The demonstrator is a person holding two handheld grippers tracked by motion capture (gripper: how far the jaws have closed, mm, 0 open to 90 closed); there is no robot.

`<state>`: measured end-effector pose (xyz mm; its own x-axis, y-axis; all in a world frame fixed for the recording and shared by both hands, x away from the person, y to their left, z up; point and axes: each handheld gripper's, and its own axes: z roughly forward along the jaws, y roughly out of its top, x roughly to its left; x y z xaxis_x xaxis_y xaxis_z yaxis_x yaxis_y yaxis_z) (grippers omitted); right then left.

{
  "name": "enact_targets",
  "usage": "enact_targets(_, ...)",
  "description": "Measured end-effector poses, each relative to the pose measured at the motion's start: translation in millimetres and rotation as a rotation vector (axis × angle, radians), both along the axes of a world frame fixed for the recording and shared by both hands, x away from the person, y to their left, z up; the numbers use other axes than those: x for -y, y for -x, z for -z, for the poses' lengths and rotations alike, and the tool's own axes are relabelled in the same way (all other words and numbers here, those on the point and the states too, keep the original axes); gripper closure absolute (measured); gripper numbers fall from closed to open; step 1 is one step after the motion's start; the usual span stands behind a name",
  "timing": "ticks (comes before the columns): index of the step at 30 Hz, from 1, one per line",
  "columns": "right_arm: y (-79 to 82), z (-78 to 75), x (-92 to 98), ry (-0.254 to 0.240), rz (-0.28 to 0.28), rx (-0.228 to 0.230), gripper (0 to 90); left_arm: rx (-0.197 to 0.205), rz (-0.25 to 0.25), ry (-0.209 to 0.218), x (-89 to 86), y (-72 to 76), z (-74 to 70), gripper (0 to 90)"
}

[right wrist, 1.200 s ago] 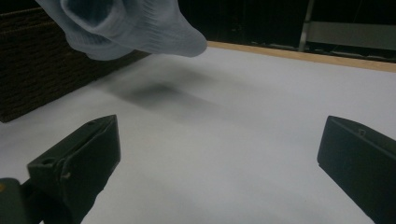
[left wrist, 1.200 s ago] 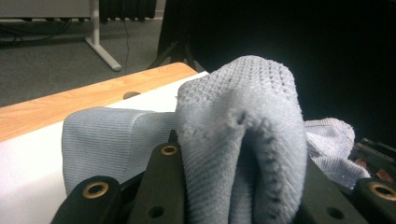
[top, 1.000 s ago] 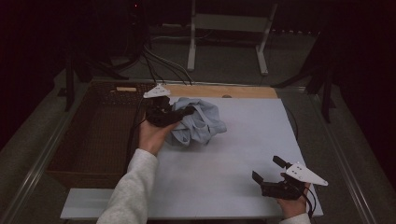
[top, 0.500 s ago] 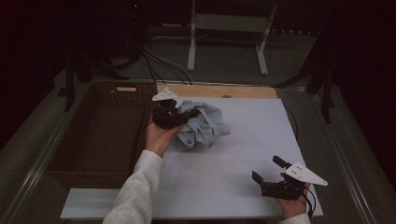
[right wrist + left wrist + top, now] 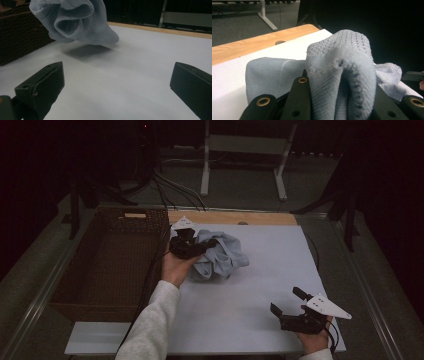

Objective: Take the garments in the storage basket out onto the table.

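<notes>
While the left gripper (image 5: 192, 245) sits over the far-left part of the white desk (image 5: 260, 270), its fingers are clamped on a fold of a light blue knit garment (image 5: 220, 260). From the left gripper view the waffle-textured fabric (image 5: 342, 75) bulges up between the two black fingers (image 5: 299, 100), pinched narrow, with more cloth trailing off to the left and right behind. Looks lifted: in the right gripper view the bunched garment (image 5: 75, 22) hangs clear of the desk surface (image 5: 120, 75) with a shadow underneath it, apart from the sheet. From above, the bundle sits just right of the left hand (image 5: 175, 267), next to the dark wicker basket (image 5: 110, 265) that stands along the desk's left edge; cloth is outside the basket, not in it. Whether the lowest fold still brushes the desk, can't tell from above. Right gripper (image 5: 292, 307) is at the near-right corner of the desk, well apart from the garment, fingers spread wide with nothing between them; right gripper view shows both fingers (image 5: 42, 85) far apart over bare white sheet (image 5: 120, 75). Wooden desk edge (image 5: 235, 217) shows along the far side past the white sheet. Cables (image 5: 170, 185) and a white stand (image 5: 205, 165) are on the floor behind the desk.
</notes>
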<state>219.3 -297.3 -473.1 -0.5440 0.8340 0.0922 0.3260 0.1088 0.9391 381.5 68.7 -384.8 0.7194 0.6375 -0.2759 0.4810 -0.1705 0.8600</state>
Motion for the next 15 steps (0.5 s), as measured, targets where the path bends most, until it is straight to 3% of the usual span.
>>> enact_targets(15, 1.4, -0.6, 0.8, -0.001, 0.004, 0.000, 0.0, -0.030, 0.020, -0.014, 14.5, -0.2, 16.6, 76.0)
